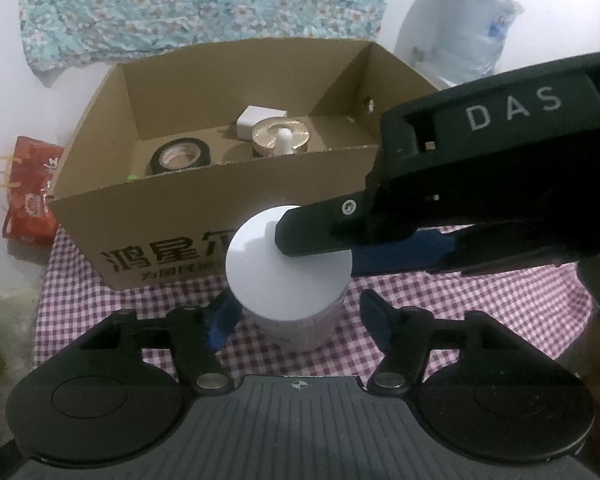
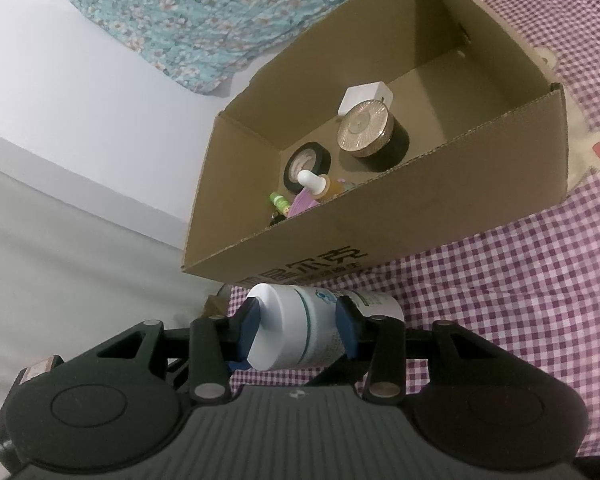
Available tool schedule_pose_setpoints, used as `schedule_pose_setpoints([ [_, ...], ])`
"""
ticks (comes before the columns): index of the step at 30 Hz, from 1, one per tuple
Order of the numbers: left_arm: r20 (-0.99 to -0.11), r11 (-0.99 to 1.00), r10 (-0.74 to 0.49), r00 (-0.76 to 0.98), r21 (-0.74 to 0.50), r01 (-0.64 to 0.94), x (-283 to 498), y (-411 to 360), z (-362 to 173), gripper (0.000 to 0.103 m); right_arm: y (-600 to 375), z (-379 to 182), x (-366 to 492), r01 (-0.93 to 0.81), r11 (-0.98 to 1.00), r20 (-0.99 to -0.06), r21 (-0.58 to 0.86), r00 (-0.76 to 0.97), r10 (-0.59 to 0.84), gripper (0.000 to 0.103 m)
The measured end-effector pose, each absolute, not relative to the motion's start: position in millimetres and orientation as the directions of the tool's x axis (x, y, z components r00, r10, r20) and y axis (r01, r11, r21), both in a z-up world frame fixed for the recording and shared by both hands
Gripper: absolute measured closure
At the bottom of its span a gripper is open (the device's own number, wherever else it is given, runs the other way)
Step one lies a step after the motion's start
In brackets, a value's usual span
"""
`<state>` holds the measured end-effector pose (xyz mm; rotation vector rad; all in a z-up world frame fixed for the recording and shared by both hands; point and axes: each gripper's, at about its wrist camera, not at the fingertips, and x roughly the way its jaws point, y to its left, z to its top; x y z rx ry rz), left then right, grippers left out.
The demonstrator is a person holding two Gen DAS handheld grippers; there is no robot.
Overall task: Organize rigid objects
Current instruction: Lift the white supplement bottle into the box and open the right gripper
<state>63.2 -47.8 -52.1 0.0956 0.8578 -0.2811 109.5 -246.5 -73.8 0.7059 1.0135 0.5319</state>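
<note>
A white bottle (image 1: 268, 264) with a flat white cap stands upright on the purple checked cloth (image 1: 100, 292), just in front of the cardboard box (image 1: 172, 220). My left gripper (image 1: 296, 316) straddles its body; the left pad is against it, the right pad stands clear, so the gripper is open. From the right, my right gripper (image 1: 316, 240) reaches in at cap height. The right wrist view shows that gripper (image 2: 300, 330) shut on the bottle (image 2: 276, 320), with both blue pads pressing the cap end. The box (image 2: 380, 220) lies beyond.
Inside the box are a black tape roll (image 1: 179, 156), a gold-lidded jar (image 1: 280, 136), a white cube (image 1: 256, 118) and a dropper bottle (image 2: 320, 184). A red bag (image 1: 28, 192) sits left of the box. Floral fabric (image 1: 180, 4) hangs behind it.
</note>
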Motion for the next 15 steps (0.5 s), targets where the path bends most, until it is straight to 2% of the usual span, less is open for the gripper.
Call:
schedule_pose_setpoints([
  [8,-0.756,0.962,-0.196,0.624,-0.024,0.273,64.1,-46.3,-51.9,0.049,-245.2,-74.7,108.4,-0.080,0.662,-0.572,0.745,0.434,0.696,0.056],
  [15,-0.756,0.962,-0.198,0.624,-0.027,0.273,63.5,-45.4,-51.4,0.049,-244.8,-74.9,107.8,-0.081,0.663,-0.574,0.744,0.432,0.696,0.056],
])
